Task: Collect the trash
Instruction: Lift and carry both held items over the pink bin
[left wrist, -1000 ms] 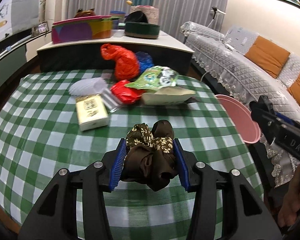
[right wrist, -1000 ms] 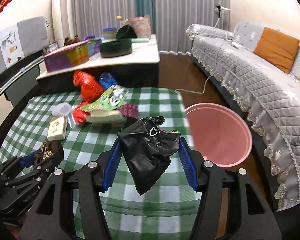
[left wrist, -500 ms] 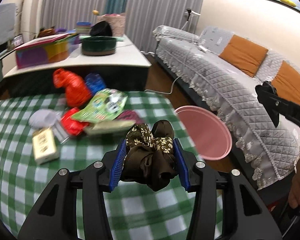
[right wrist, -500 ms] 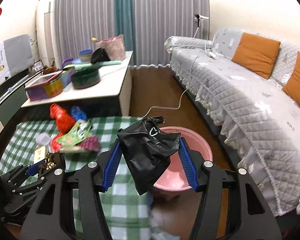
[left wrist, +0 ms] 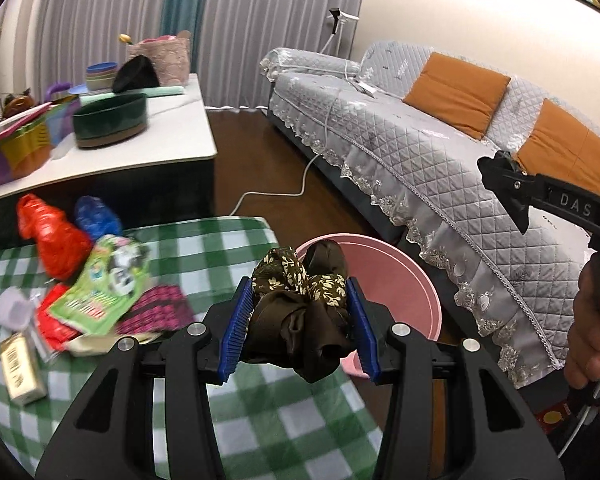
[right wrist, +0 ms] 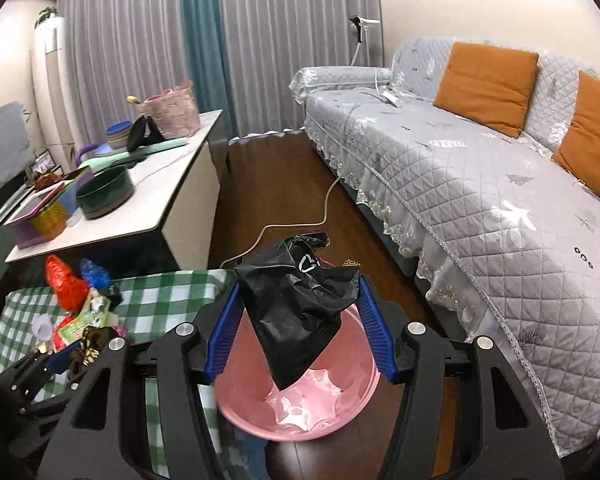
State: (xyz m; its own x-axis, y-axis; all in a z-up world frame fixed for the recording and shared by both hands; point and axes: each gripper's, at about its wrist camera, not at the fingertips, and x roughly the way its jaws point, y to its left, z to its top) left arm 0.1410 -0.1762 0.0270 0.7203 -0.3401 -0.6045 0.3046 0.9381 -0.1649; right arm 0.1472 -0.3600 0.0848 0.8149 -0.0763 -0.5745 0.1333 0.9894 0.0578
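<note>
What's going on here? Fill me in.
A person is clearing trash off the checked table with two handheld grippers. The left gripper is clamped on a brown floral cloth; the right gripper grips a black plastic bag above the pink bin. More litter remains on the table.

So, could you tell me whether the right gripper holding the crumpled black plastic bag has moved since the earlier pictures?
Yes. The right gripper, shut on the black plastic bag, has travelled off the green checked tablecloth to over the round pink plastic basin.
</note>
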